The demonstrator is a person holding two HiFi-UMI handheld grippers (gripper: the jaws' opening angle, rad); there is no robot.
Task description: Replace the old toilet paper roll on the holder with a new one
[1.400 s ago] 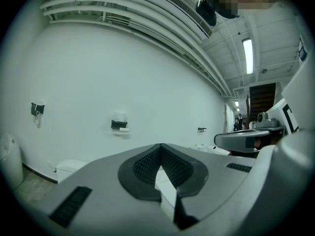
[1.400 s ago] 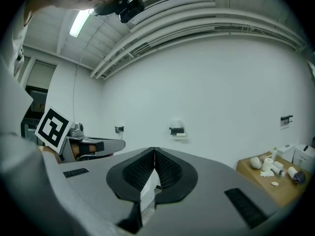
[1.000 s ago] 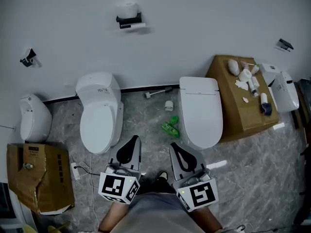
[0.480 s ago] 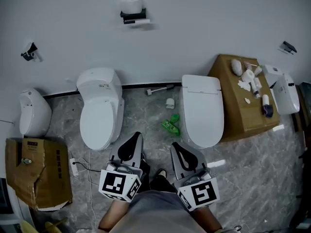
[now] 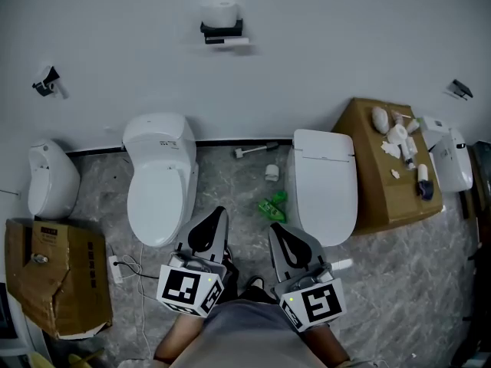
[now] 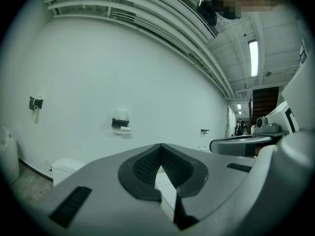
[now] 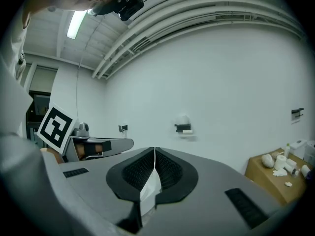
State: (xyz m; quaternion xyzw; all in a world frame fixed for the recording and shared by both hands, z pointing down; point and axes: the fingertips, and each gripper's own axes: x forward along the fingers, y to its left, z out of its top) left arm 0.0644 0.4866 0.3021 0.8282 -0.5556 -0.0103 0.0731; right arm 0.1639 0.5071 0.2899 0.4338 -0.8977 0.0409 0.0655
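A strip of floor (image 5: 230,176) is lying open between the left toilet (image 5: 159,182) and the right toilet (image 5: 325,186). It is running from the left gripper (image 5: 214,218) and the right gripper (image 5: 275,234) (both with jaws closed) up to the wall's (image 5: 322,44) foot. A green packet (image 5: 272,205), a small white piece (image 5: 271,172) and a long-handled tool (image 5: 255,150) are littering the strip nearer the right toilet. Above, the wall is standing bare around the holder (image 5: 222,31). A cardboard box (image 5: 57,274) is crowding the floor's left edge, and a brown box (image 5: 387,167) is crowding the right.
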